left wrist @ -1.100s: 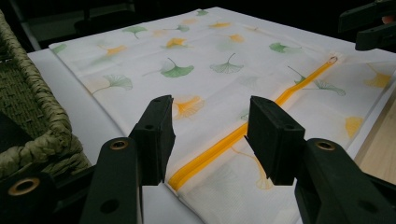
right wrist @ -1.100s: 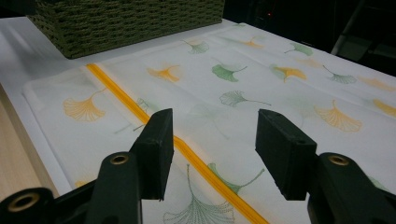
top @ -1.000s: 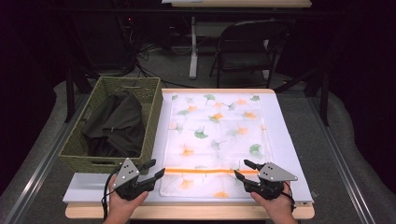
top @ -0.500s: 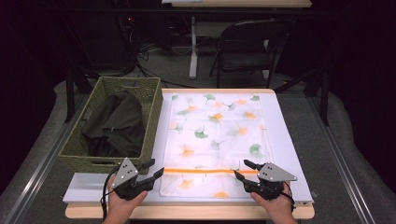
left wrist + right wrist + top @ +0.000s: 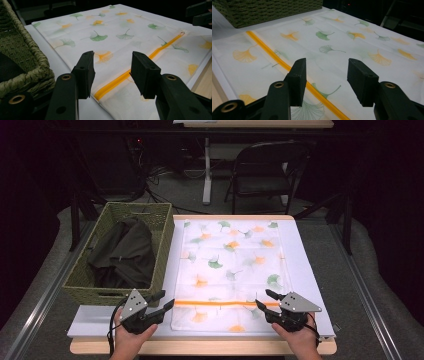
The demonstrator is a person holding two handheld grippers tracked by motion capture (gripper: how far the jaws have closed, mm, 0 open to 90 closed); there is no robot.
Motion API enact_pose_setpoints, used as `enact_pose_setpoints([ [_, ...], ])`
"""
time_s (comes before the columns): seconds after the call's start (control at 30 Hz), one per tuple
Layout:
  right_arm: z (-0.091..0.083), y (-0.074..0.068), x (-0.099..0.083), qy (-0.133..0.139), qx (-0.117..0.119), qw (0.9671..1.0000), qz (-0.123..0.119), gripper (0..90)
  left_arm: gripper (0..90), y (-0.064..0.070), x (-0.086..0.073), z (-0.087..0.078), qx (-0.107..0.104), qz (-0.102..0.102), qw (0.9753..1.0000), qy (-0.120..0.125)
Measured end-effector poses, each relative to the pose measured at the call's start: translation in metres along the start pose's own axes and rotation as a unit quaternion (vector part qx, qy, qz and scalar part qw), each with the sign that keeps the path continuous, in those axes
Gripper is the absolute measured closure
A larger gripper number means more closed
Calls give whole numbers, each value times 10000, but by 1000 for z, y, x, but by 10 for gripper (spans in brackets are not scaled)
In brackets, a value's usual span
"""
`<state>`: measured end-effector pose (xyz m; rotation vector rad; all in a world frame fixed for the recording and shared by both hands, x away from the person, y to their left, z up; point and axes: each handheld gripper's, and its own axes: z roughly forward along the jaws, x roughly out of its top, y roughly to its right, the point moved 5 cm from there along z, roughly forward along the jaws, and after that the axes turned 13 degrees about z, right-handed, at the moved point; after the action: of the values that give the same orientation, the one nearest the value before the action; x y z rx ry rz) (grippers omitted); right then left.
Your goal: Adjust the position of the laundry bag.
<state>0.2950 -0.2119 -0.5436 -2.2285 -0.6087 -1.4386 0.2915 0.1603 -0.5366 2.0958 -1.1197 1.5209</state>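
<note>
A white cloth bag printed with ginkgo leaves lies flat on the tabletop, just beside a woven basket that holds dark fabric. Its orange zipper runs across the near end, so each gripper sits at one end of it: the left gripper and the right gripper both have jaws spread wide, holding nothing, probably placed to grasp the bag's two sides together.

The pillowcase is thin matt cloth with an orange zipper. The basket is rough woven straw. The gripper jaws look like matt black plastic.
</note>
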Motion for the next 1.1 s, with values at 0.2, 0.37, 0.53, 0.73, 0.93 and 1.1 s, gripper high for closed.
enact_pose_setpoints([
  [0.2, -2, 15, -2, -85, -221, 9993, 276, 491, 533, 0, -1, 1, -14, -8, 10000, -54],
  [0.37, -2, 20, -3, -120, -270, 9990, 329, 488, 532, 0, -2, 2, -29, -28, 10000, -79],
  [0.53, -1, 29, -5, -179, -378, 9984, 386, 480, 531, 0, -2, 3, -37, -39, 9999, -108],
  [0.73, -1, 35, -6, -216, -442, 9977, 473, 476, 531, 0, -3, 4, -42, -45, 9999, -120],
  [0.93, -1, 40, -8, -308, -500, 9968, 551, 477, 529, 0, -3, 4, -46, -17, 9999, -144],
  [1.1, 1, 45, -12, -494, -569, 9950, 658, 482, 529, 0, -3, 4, -57, 1, 9998, -166],
])
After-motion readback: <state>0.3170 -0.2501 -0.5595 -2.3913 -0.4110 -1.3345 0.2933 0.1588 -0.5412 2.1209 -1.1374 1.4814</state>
